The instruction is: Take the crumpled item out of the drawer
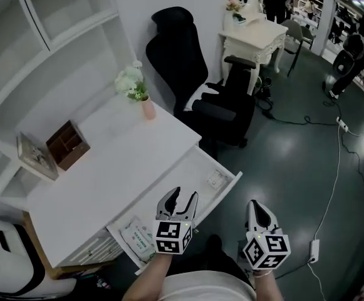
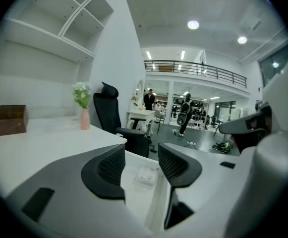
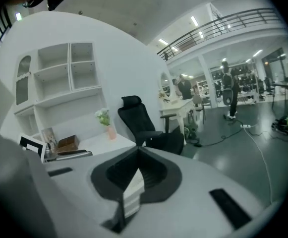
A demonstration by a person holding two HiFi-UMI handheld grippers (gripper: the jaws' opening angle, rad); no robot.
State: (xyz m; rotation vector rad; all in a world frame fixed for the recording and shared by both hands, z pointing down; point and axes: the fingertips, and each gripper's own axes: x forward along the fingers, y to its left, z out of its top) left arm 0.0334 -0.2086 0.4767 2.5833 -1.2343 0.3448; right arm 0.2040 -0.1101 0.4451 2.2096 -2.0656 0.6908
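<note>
The white desk's drawer (image 1: 230,187) is pulled open. A small crumpled white item (image 1: 217,179) lies near its right end, and a flat greenish-white packet (image 1: 138,235) lies at its left end. My left gripper (image 1: 180,199) hovers over the drawer's middle, jaws open and empty. In the left gripper view the crumpled item (image 2: 146,175) shows ahead between the open jaws of the left gripper (image 2: 140,165), well apart from them. My right gripper (image 1: 255,205) hangs beyond the drawer's front, over the floor, jaws shut on nothing. In its own view the right gripper (image 3: 136,152) shows both tips meeting.
On the desk top (image 1: 125,162) stand a pink vase with white flowers (image 1: 146,105), a wooden box (image 1: 67,144) and a picture frame (image 1: 35,157). A black office chair (image 1: 197,74) stands at the desk's right end. A power strip (image 1: 314,249) and cables lie on the floor.
</note>
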